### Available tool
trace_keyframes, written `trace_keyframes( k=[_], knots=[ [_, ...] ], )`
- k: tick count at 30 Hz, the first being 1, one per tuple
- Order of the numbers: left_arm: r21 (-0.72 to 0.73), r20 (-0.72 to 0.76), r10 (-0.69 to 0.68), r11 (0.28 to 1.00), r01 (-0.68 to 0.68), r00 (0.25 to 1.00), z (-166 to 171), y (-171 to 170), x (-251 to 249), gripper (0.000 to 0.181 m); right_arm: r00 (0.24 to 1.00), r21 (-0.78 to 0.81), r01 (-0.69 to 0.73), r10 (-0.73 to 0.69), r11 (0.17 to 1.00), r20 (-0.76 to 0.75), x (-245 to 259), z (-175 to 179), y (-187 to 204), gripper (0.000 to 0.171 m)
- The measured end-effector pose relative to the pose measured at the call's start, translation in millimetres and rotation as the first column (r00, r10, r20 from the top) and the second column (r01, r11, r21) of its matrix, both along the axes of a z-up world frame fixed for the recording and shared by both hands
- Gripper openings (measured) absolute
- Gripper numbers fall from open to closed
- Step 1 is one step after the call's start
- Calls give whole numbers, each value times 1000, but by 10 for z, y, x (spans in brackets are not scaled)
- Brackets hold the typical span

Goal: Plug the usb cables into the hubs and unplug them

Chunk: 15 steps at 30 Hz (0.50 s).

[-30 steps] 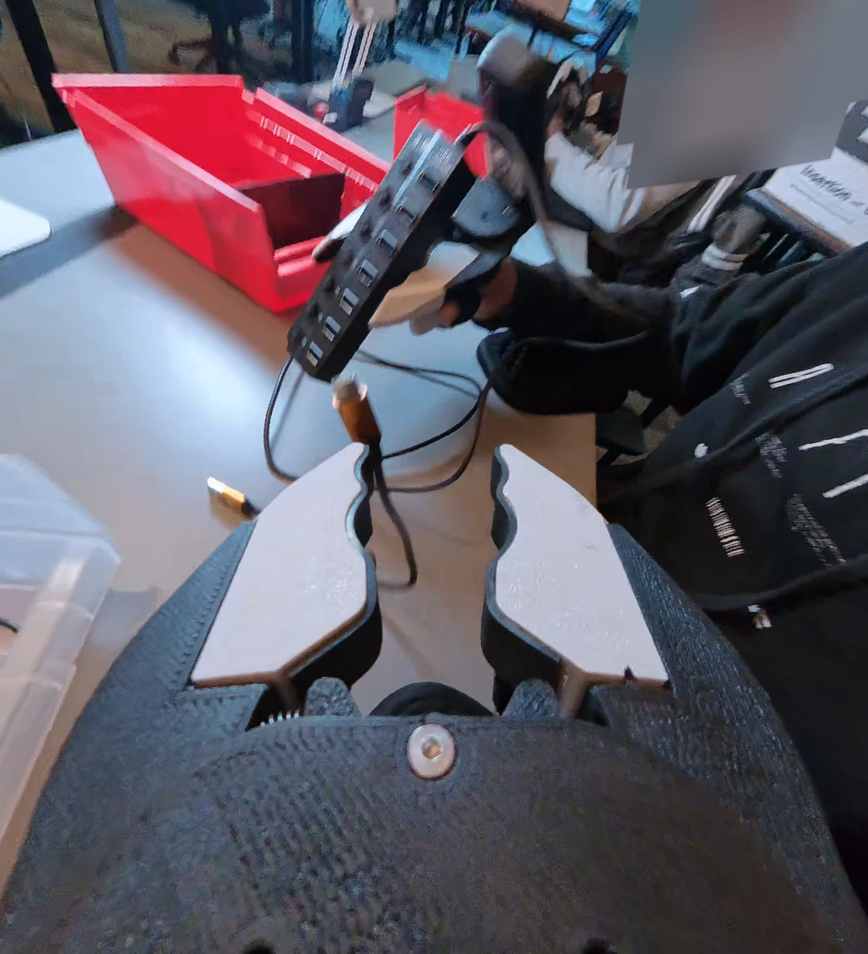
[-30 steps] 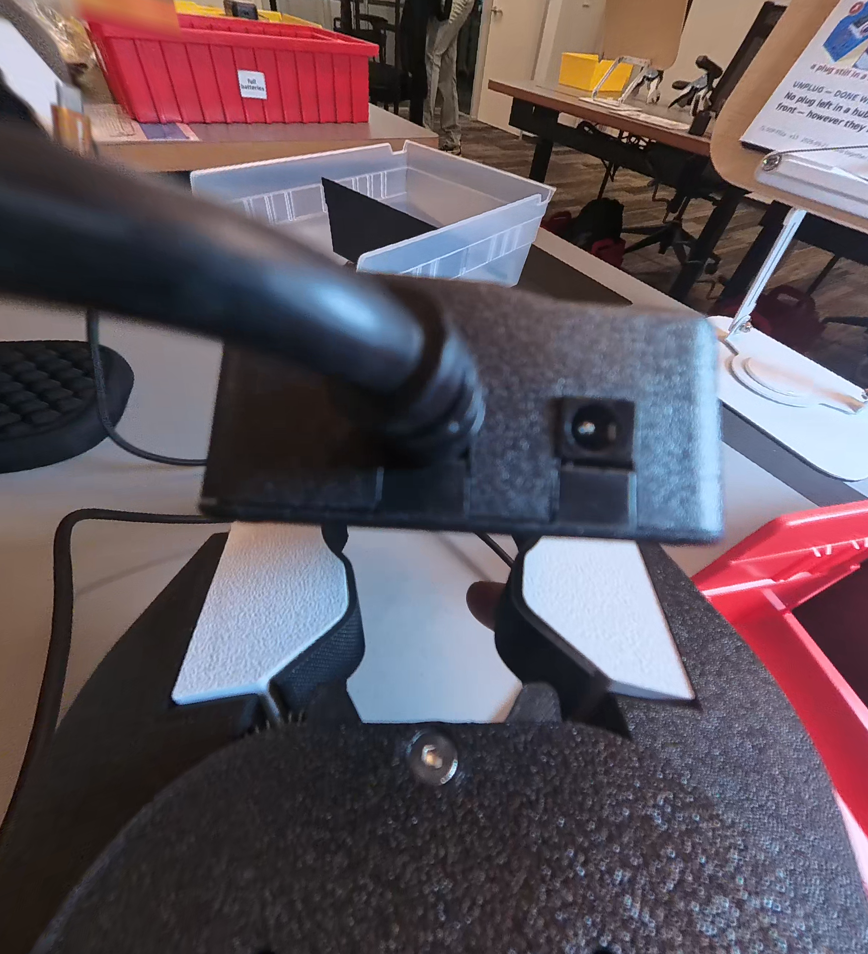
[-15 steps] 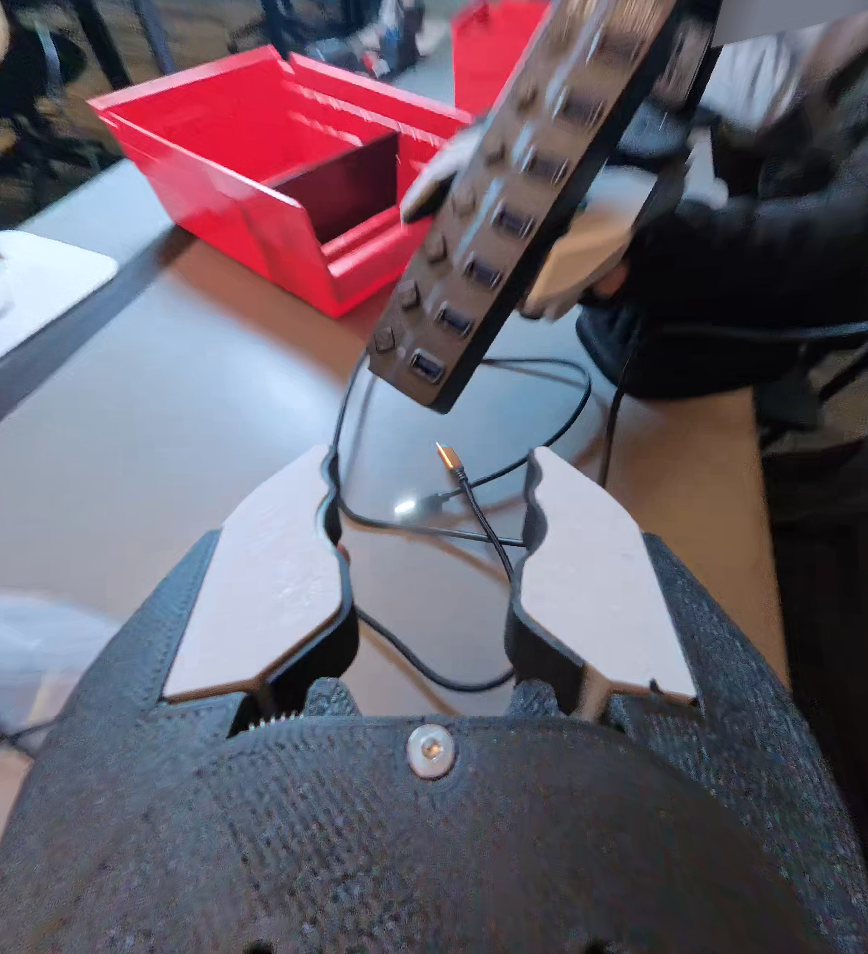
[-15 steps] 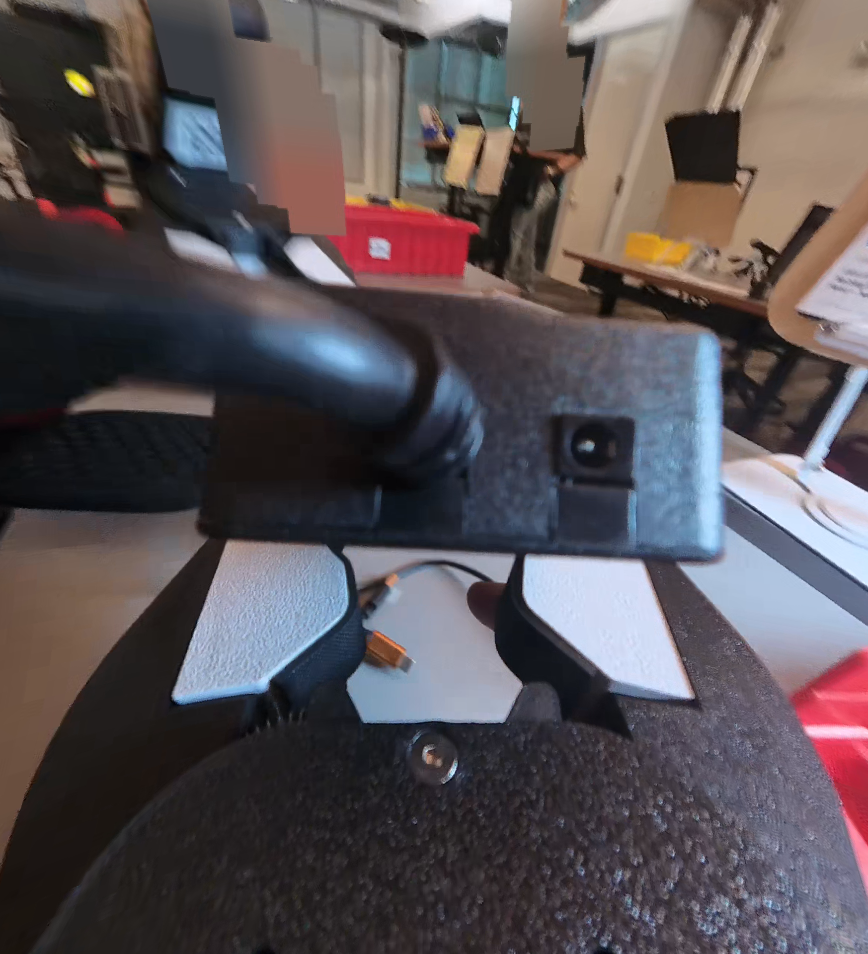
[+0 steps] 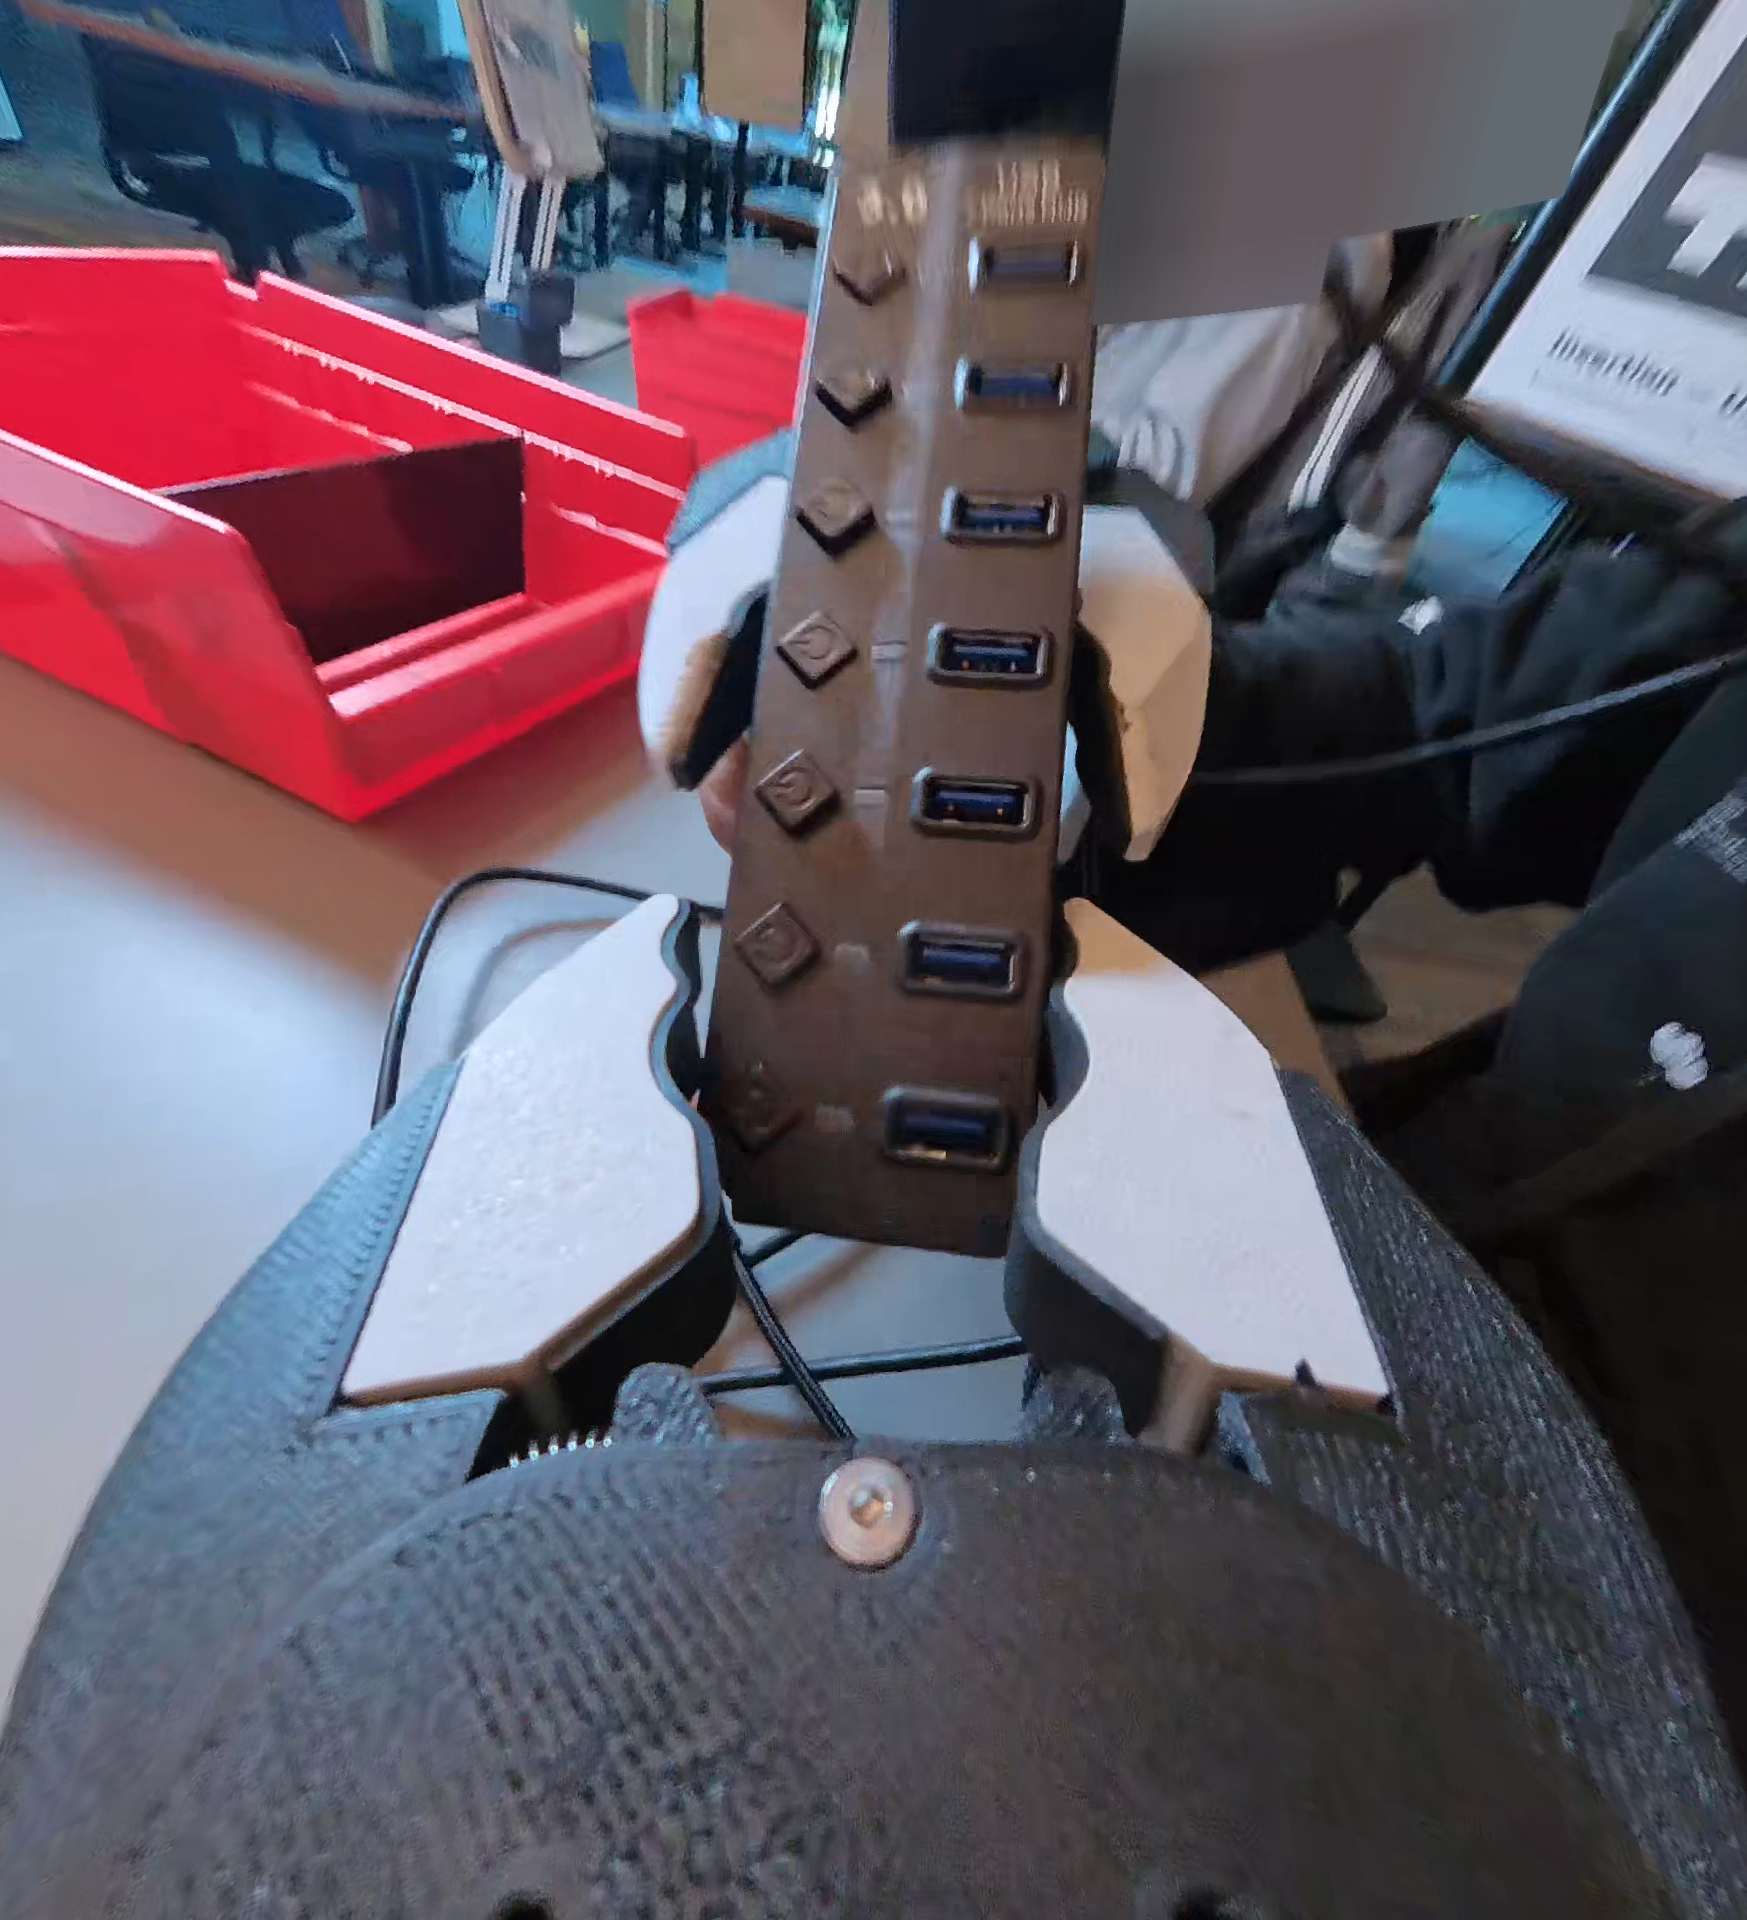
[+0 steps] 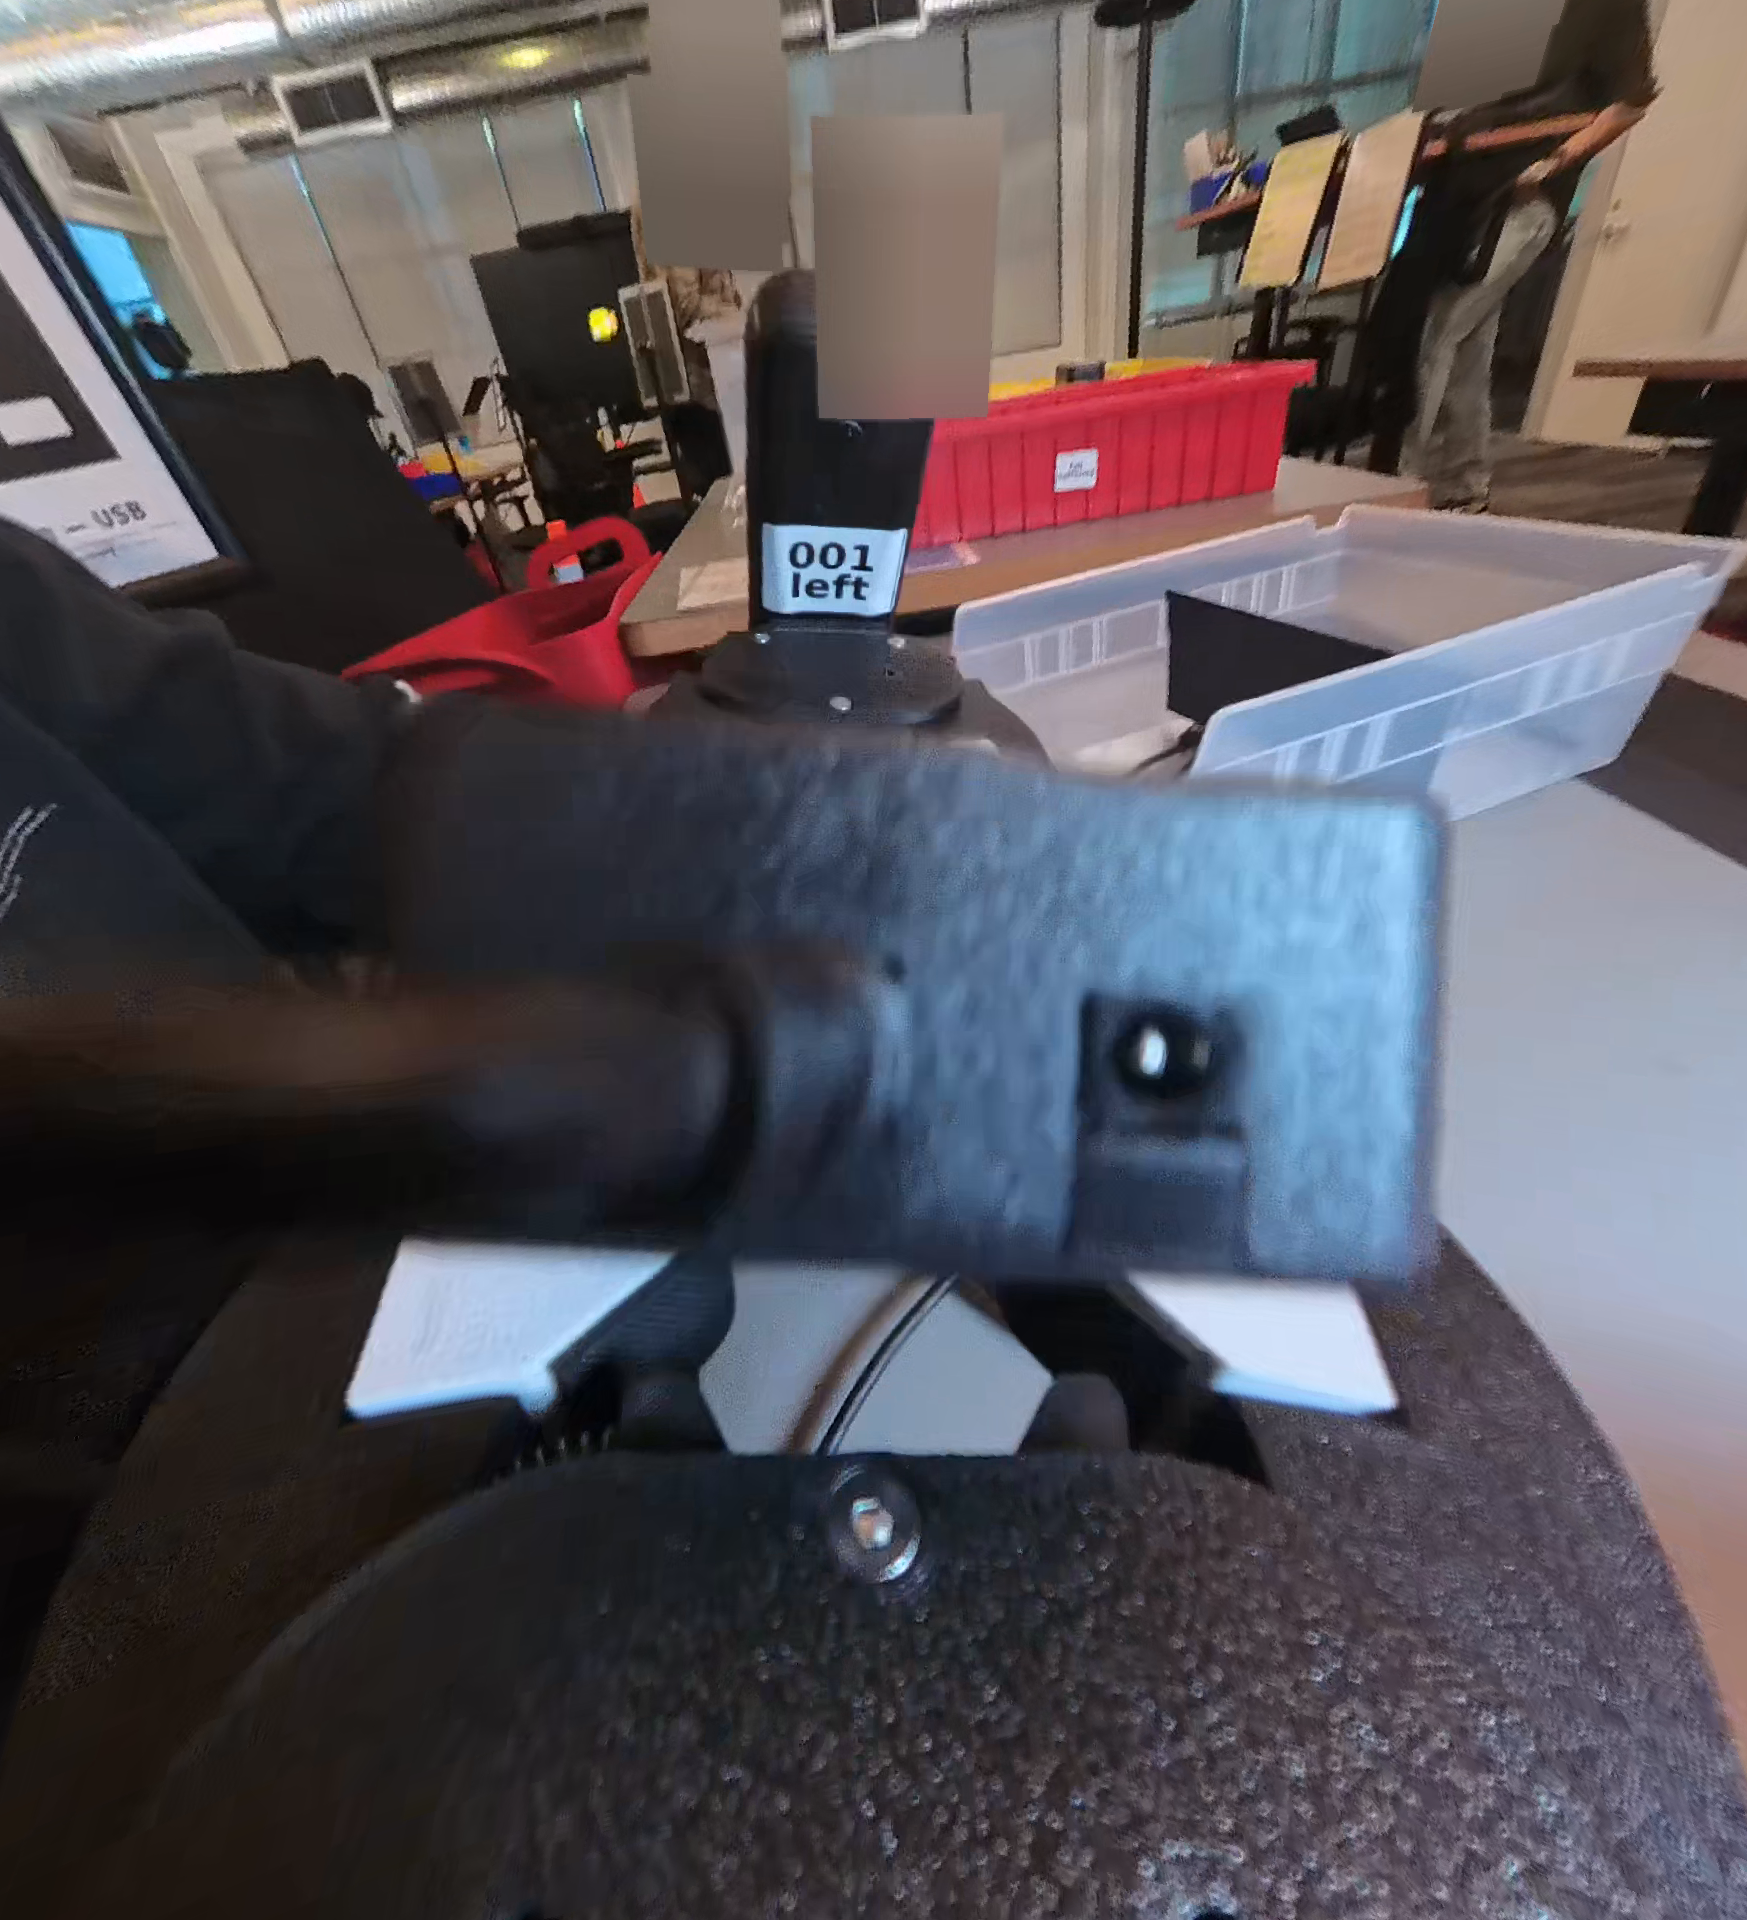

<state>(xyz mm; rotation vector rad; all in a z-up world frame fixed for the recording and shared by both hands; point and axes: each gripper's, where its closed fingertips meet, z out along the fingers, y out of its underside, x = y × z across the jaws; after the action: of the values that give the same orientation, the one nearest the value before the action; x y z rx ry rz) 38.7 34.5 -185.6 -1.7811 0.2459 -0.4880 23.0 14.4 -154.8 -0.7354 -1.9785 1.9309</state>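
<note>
A long black USB hub [image 5: 900, 727] with a row of blue ports and diamond buttons hangs above the table. All the ports I can see are empty. My right gripper [image 5: 926, 675] is shut on its middle, a white finger on each side. My left gripper [image 5: 874, 925] has closed on the hub's near end, its fingers [image 5: 557, 1164] pressed against both edges. In the right wrist view the hub's end face [image 6: 1108, 1018], with its thick black cable [image 6: 329, 1091], hides my right gripper's [image 6: 879, 1278] fingertips. The left gripper's body [image 6: 827, 675] shows behind it. A thin black cable [image 5: 412, 997] lies on the table.
A red bin [image 5: 277, 582] stands on the table at left. A clear plastic bin [image 6: 1420, 675] stands beyond the left gripper. A person's black sleeve [image 5: 1627, 1039] fills the right side. A sign board [image 5: 1679, 260] stands at upper right. Left and right tips are no more than a few centimetres apart.
The right gripper has brought the hub close and turned it end-on. The left gripper's fingers opened wider and now grip its near end. The loose plugs are out of view.
</note>
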Motion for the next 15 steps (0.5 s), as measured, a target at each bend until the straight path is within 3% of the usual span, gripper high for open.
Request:
trace_keyframes(
  k=[1, 5, 8, 12, 15],
  knots=[
    [-20, -30, 8, 1000, -9, 1000, -73, 12, 20, 63, 1000, 2, 3, -3, 1000, 10, -6, -6, -16, 62],
    [-25, 107, 49, 999, -46, 993, 4, 42, -40, 62, 990, 16, 139, -139, 990, 31, -142, 45, 112, 65],
    [1, 206, 98, 995, -101, 974, 128, 26, -198, 62, 972, 23, 220, -221, 975, 82, -234, 39, 302, 77],
    [-16, 334, 171, 984, -176, 927, 158, -15, -411, 62, 939, -9, 318, -314, 948, 138, -334, 69, 656, 84],
    [-54, 452, 220, 974, -219, 865, 146, -65, -616, 59, 887, -55, 452, -443, 890, 133, -401, 155, 1083, 78]
  ],
)
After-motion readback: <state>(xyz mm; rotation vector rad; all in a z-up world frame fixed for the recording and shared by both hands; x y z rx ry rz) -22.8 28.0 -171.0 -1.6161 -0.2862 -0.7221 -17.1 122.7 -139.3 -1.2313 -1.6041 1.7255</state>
